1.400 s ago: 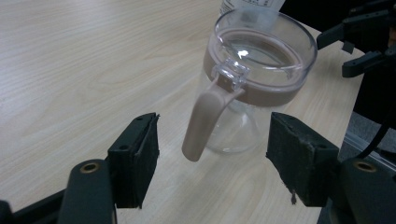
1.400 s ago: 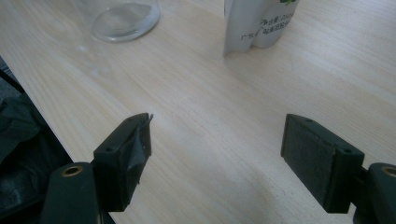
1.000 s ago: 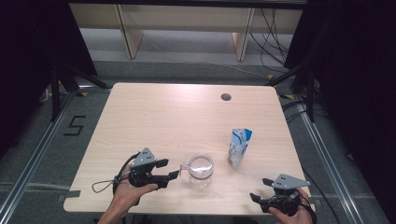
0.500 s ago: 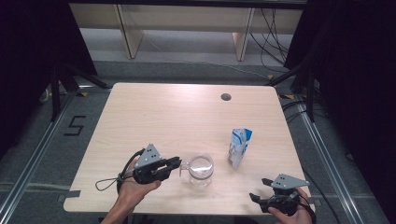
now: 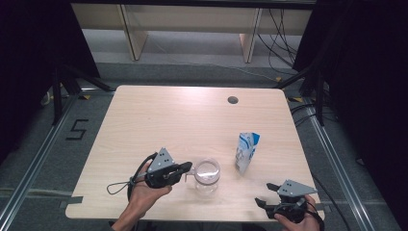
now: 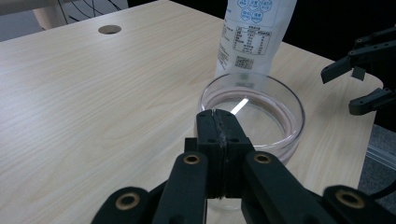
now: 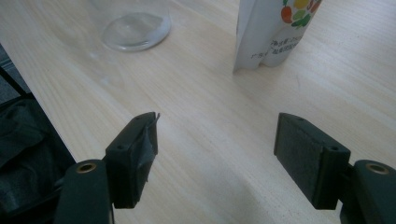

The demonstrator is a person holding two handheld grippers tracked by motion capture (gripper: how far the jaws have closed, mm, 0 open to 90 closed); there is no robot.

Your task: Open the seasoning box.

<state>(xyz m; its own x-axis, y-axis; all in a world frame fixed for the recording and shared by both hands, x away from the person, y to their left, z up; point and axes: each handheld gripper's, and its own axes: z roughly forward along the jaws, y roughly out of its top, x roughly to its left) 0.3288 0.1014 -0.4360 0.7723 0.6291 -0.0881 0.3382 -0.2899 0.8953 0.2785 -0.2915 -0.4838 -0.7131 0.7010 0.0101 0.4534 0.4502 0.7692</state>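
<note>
While my left gripper [image 5: 185, 168] sits at about seven o'clock on the worktop [image 5: 159, 120], its jaws have just been closing and now stand pressed together right at the near rim of the glass jar [image 5: 207, 174]; in the left gripper view the pads meet at the rim, and I cannot tell for sure whether a sliver of the glass wall is pinched between them or whether they merely touch it from outside. My left hand [image 5: 144, 195] comes in from the six o'clock edge, the forearm angled toward one o'clock and the gripper held roughly level, pointing toward three o'clock. I judge the work to be at its start: the jar is being steadied or taken, it looks empty, and the white-and-blue pouch [image 5: 247, 151] stands upright and untouched just beside it at about two o'clock from the jar, apart from it. Opening and pouring the pouch would all be left to do. At five o'clock my right gripper [image 5: 263, 192] rests low by the worktop edge, aimed toward ten o'clock, well short of the pouch; its jaws are spread with bare wood between them, having just been closing a little.
</note>
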